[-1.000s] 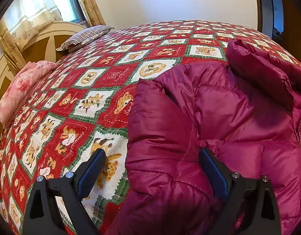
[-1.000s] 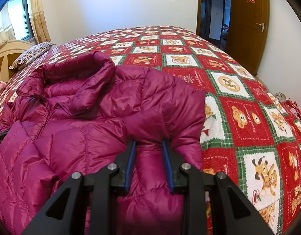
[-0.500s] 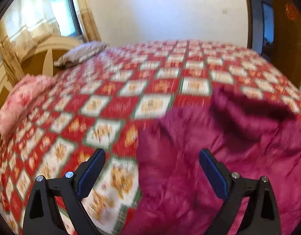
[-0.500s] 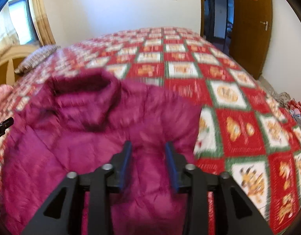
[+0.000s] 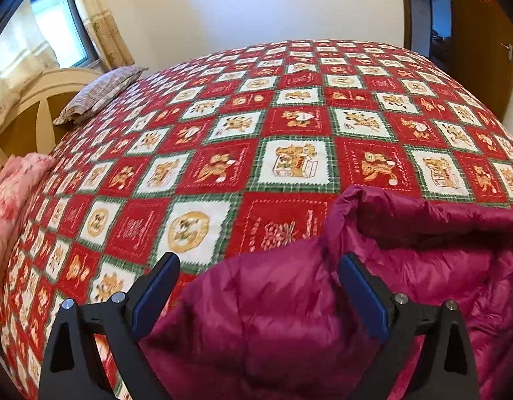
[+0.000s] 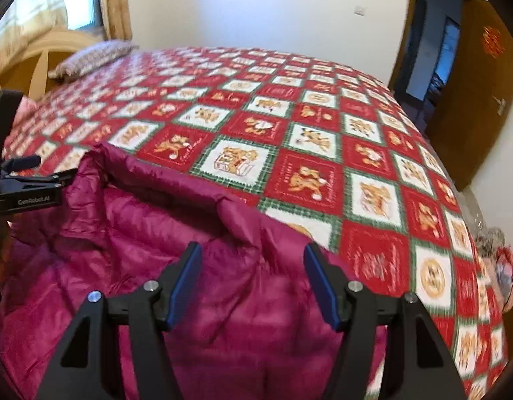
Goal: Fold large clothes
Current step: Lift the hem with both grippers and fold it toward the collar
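Magenta jacket (image 5: 290,316): quilted and puffy, heaped at the near edge of the bed, its collar (image 5: 423,213) standing up in a ridge along the far side.
Left gripper (image 5: 258,295): jaws spread wide, the blue pads (image 5: 156,291) set either side of a bulge of jacket; the fabric reaches up between them, though I cannot tell whether it touches either pad.
Right gripper (image 6: 253,285): jaws also apart, poised over the jacket's right shoulder; this view is a bit smeared, so contact is unclear.
Bedspread (image 5: 290,126): red, white and green squares with bear pictures, covering the whole bed under the jacket.
Striped pillow (image 5: 99,93): at the far left corner, against the cream headboard (image 5: 33,100).
Pink bedding (image 5: 13,196): bunched at the left edge.
Brown door (image 6: 473,100): far right, beside a dark doorway.
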